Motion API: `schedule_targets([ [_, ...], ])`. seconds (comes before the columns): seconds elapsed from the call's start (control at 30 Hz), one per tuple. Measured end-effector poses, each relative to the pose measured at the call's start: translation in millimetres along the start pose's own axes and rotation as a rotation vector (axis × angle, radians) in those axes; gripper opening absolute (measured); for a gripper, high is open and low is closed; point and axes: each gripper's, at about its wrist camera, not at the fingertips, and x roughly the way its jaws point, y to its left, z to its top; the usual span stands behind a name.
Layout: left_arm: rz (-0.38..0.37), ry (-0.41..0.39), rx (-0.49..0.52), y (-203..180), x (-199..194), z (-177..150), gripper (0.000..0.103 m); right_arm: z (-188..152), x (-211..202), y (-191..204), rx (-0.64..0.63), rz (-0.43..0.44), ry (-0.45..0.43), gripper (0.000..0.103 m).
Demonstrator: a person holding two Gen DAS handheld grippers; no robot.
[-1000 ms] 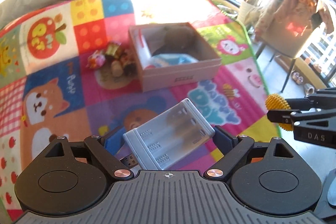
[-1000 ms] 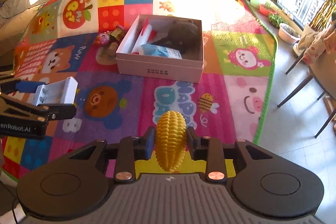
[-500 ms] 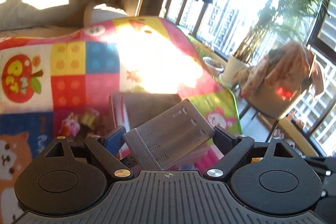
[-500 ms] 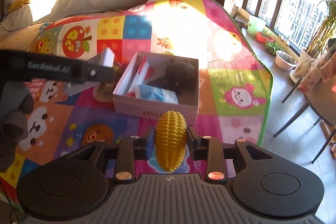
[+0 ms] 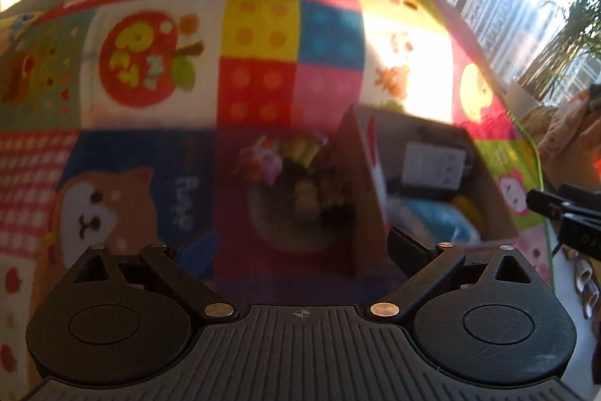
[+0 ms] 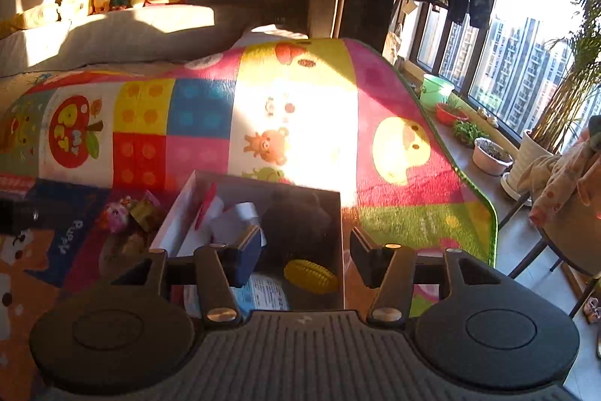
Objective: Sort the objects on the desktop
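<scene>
The pink cardboard box (image 5: 360,198) sits on the colourful play mat. A grey battery case (image 5: 432,164) lies inside it at the back, and the yellow toy corn (image 6: 310,275) lies at its near right corner. My left gripper (image 5: 300,247) hovers over the box's left wall with its jaws opening wide and nothing between them. My right gripper (image 6: 306,260) hangs above the box (image 6: 176,224), its jaws opening, with the corn loose below them. Each gripper's tip shows in the other's view: the right gripper (image 5: 563,209) and the left gripper (image 6: 18,217).
A round plate with small wrapped toys (image 5: 293,175) lies left of the box. A blue packet (image 6: 263,292) and a dark plush (image 6: 300,224) also fill the box. Plant pots (image 6: 488,156) and a chair (image 6: 563,213) stand past the mat's right edge.
Both grippers moved over the box. The left let go of the battery case and the right let go of the corn; both things now lie in the box.
</scene>
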Motion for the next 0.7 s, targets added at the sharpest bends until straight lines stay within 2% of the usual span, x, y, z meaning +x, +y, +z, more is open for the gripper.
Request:
schedule_targets([
  [0.07,0.018,0.057,-0.023,4.1,2.8,-29.2,0.1,-20.8,0.3,5.4,-0.001,0.012,0.067,0.062],
  [0.13,0.049,0.094,-0.046,6.4,2.7,-53.6,0.1,-45.5,-0.4,13.0,0.01,0.029,0.138,0.083],
  [0.17,0.075,0.103,-0.047,6.0,3.1,-64.7,0.1,-58.6,-2.2,17.6,0.02,0.032,0.166,0.09],
  [0.2,0.102,0.102,-0.035,5.1,3.9,-74.2,0.101,-72.5,-2.5,23.0,0.032,0.032,0.191,0.103],
  [0.27,0.163,0.083,0.025,0.8,9.6,-90.3,0.101,-101.7,0.9,39.9,0.024,0.046,0.242,0.103],
  [0.37,0.229,0.043,0.156,-11.5,22.2,-103.8,0.102,-136.2,13.3,70.9,-0.071,0.067,0.287,0.103],
  [0.4,0.237,0.007,0.183,-14.5,23.2,-104.8,0.103,-145.0,18.0,80.8,-0.109,0.061,0.283,0.103],
  [0.43,0.248,-0.022,0.201,-17.7,23.8,-104.4,0.103,-150.0,14.7,85.6,-0.114,0.046,0.206,0.103],
  [0.5,0.256,-0.028,0.208,-20.5,28.8,-101.1,0.103,-153.2,16.4,93.6,-0.146,0.0,0.147,0.103],
  [0.6,0.246,-0.024,0.143,-16.5,31.9,-98.1,0.103,-153.8,21.4,95.6,-0.156,-0.018,0.078,0.103],
  [0.7,0.227,-0.021,0.079,-11.3,32.5,-98.2,0.103,-162.7,26.7,89.3,-0.188,0.03,-0.026,0.103],
])
